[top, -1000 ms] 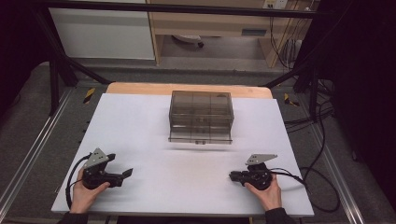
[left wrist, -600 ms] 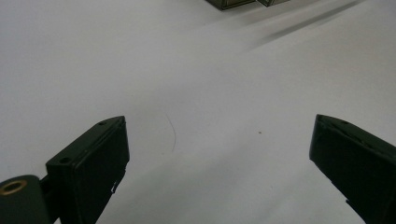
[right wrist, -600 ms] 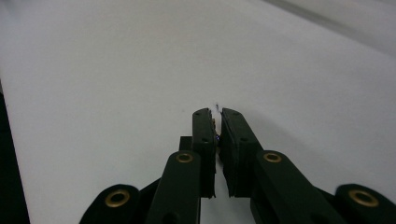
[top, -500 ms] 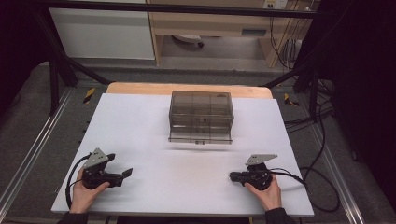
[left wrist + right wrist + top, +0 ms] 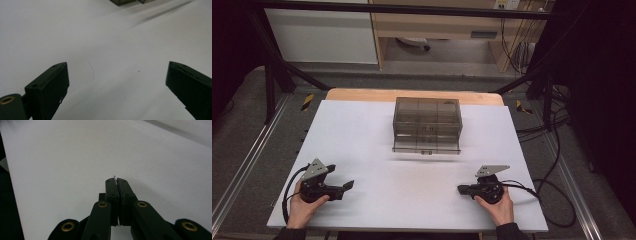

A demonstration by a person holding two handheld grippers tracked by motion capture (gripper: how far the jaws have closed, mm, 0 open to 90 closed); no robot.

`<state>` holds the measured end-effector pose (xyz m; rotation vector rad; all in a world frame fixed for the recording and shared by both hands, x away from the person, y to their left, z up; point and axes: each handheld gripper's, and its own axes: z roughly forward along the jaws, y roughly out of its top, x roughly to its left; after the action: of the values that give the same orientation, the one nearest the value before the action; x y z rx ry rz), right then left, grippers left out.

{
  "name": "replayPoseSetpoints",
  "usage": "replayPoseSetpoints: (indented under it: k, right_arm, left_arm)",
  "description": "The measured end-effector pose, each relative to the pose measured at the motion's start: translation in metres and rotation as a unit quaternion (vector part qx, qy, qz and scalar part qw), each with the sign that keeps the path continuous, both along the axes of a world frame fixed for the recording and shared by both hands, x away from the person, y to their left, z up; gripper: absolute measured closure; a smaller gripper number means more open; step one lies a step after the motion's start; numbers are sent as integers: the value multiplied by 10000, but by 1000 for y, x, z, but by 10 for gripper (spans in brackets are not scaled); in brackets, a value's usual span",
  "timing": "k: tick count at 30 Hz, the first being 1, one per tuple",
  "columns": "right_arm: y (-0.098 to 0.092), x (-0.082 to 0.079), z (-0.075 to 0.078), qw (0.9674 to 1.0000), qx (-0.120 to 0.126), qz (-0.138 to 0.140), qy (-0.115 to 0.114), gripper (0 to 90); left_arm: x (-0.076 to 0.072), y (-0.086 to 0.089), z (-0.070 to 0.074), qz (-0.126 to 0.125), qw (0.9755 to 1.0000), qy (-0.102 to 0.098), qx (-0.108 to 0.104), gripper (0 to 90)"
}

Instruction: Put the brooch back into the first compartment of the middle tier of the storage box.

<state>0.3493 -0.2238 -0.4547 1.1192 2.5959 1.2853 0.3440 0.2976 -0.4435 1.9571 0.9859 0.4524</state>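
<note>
A smoky translucent drawer box (image 5: 427,125) stands at the middle back of the white table (image 5: 362,135); its drawers look pushed in. My left gripper (image 5: 343,187) rests near the front left, held by a hand and pointing right. In the left gripper view this gripper (image 5: 117,75) is open, its jaws spread wide over bare tabletop, and a corner of the box (image 5: 125,2) shows at the top edge. Held by the other hand near the front right, my right gripper (image 5: 461,189) points left. Seen in its own view, the right gripper (image 5: 116,181) is shut, jaws pressed together over the table.
A wooden strip (image 5: 362,94) runs along the table's far edge. Black frame bars (image 5: 287,75) and cables (image 5: 557,165) lie beyond the sides. The white surface between the two grippers and in front of the box is bare.
</note>
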Motion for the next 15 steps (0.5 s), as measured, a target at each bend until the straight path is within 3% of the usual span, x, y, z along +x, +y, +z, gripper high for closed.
replayPoseSetpoints:
  k: [15]
  right_arm:
    - [-1, -1, 2, 10000, 15, -35, -11, 889]
  left_arm:
    - [0, 1, 0, 1, 10000, -2, 12, 47]
